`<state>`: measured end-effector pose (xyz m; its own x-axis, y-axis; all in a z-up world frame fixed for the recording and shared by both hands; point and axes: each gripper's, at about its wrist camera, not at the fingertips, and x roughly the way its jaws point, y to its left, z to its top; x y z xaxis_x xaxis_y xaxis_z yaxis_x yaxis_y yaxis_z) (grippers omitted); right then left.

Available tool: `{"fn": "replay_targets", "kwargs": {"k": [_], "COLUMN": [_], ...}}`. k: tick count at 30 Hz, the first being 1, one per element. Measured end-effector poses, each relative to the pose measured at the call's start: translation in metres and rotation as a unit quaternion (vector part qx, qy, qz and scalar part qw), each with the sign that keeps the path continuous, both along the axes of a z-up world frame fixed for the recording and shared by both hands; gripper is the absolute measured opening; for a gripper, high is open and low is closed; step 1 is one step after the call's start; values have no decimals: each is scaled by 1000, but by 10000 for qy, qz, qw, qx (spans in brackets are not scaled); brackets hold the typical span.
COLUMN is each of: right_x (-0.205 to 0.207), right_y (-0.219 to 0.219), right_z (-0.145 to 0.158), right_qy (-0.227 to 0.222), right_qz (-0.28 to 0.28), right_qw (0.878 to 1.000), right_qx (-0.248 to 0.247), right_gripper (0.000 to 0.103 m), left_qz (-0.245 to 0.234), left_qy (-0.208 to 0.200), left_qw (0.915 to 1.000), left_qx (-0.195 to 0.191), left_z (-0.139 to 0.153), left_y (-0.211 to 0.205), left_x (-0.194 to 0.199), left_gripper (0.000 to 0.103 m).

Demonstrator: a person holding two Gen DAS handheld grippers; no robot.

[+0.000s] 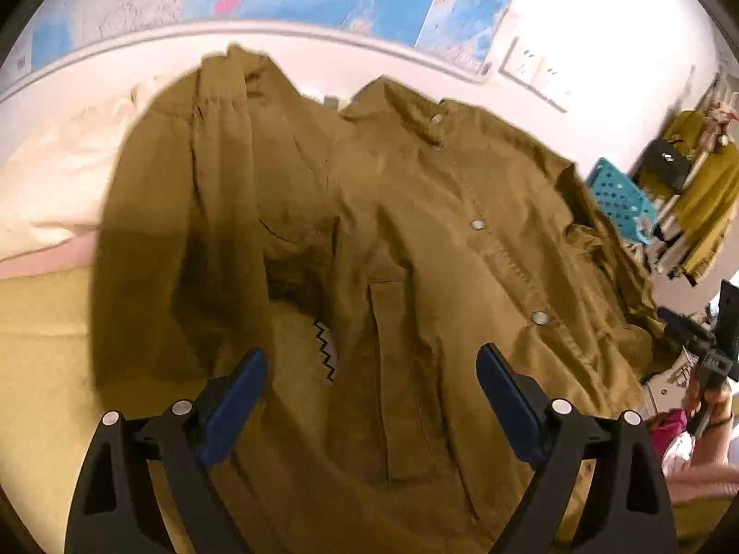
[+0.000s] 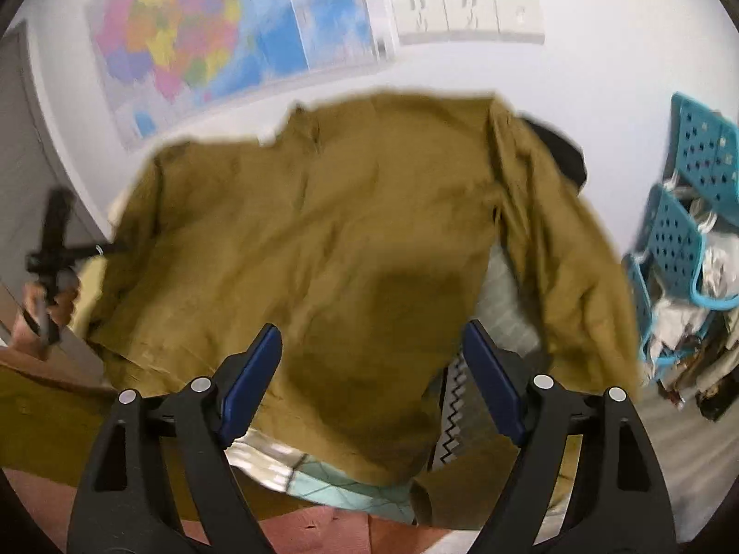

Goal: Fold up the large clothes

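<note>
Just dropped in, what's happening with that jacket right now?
A person holding a gripper in each hand is working on an olive-brown jacket spread on a bed. Both the left gripper and the right gripper hover over it with jaws open, nothing pinched. The jacket lies mostly flat, snaps showing along its front, one sleeve lying down the side. No fold looks finished yet.

The right gripper (image 2: pixel 372 364) stands wide apart at six o'clock, nothing between its blue pads, above an olive jacket (image 2: pixel 332 240) spread flat in the centre. At nine o'clock a hand (image 2: pixel 44 309) holds the left gripper (image 2: pixel 55 249), blurred. A wall map (image 2: pixel 208 41) hangs at eleven; teal baskets (image 2: pixel 683 240) sit at three.
</note>
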<state>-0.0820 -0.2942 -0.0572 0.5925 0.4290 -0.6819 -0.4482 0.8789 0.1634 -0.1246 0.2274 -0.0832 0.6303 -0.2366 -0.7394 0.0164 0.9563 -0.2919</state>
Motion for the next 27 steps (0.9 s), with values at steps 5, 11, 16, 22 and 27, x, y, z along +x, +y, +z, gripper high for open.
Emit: {"fn": "replay_targets", "kwargs": {"k": [5, 11, 16, 22, 27], "right_x": [18, 15, 26, 0, 8], "right_y": [-22, -24, -22, -60, -104], "right_z": [-34, -46, -58, -5, -30], "right_qy": [700, 893, 1164, 429, 791], "right_qz": [-543, -438, -70, -115, -962], "right_qw": [9955, 9929, 9869, 9814, 9813], "right_qx": [348, 657, 1116, 1866, 1471], "right_gripper": [88, 91, 10, 3, 2], "left_qz": [486, 928, 1421, 1674, 1622], "left_qy": [400, 483, 230, -181, -526], "left_qw": [9975, 9893, 9847, 9809, 9827], "left_qx": [-318, -1013, -985, -970, -728], "left_z": [-26, -38, -29, 0, 26], "left_y": [13, 26, 43, 58, 66], "left_x": [39, 74, 73, 53, 39], "left_gripper": [89, 93, 12, 8, 9]}}
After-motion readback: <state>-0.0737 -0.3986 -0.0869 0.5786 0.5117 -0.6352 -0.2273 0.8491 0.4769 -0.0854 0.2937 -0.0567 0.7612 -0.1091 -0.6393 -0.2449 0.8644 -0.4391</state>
